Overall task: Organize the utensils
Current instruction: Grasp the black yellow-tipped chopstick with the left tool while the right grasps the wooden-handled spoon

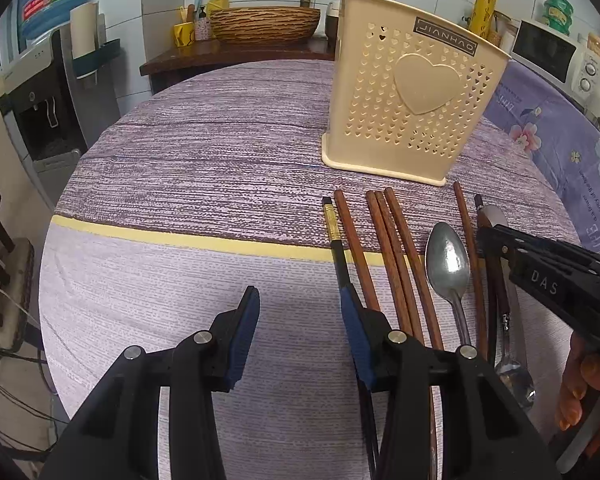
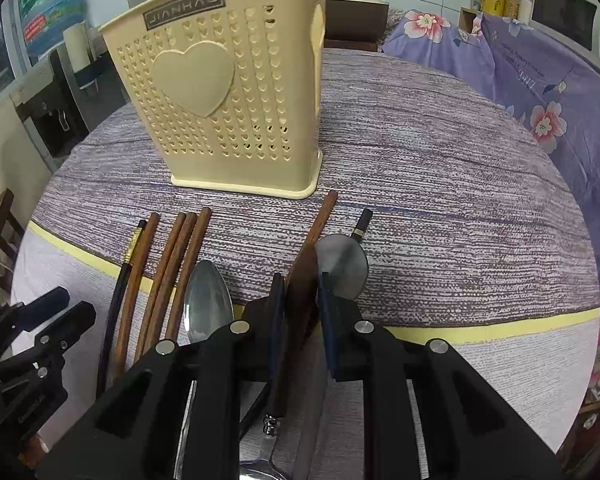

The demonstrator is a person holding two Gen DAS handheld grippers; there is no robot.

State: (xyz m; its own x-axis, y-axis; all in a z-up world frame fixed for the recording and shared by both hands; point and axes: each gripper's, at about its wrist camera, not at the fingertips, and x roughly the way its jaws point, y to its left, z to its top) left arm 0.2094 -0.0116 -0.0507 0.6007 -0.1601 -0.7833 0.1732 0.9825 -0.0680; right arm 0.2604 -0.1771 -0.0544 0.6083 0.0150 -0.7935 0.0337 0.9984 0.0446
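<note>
Left wrist view: left gripper [image 1: 298, 322] low over the table [image 1: 180, 184], jaws spread wide, nothing between them. Right finger pad [image 1: 356, 332] sits just beside a black chopstick with gold band [image 1: 332, 228]. From 12 to 2 o'clock of the gripper, utensils lie in a row on the cloth: brown wooden chopsticks [image 1: 396, 240], a metal spoon [image 1: 448, 260] bowl up, and another brown chopstick [image 1: 466, 224]. Cream perforated utensil holder [image 1: 408, 96] with a heart stands upright at 1 o'clock, just behind the chopstick tips. Right gripper [image 1: 540, 272] comes in from 3 o'clock over the rightmost utensils; its jaw state can't be told here.

Right wrist view: right gripper [image 2: 302, 308] jaws narrowed around a dark brown wooden handle [image 2: 300, 296], pads close on both sides; contact can't be confirmed. A round metal spatula-like head [image 2: 342, 260] lies at 1 o'clock, just beside the right pad. Spoon [image 2: 208, 296] at 10 o'clock, chopsticks [image 2: 172, 272] further left, black one [image 2: 120, 292] outermost. Holder [image 2: 228, 92] upright at 11 o'clock. Left gripper [image 2: 60, 312] at 9 o'clock, spread.
</note>
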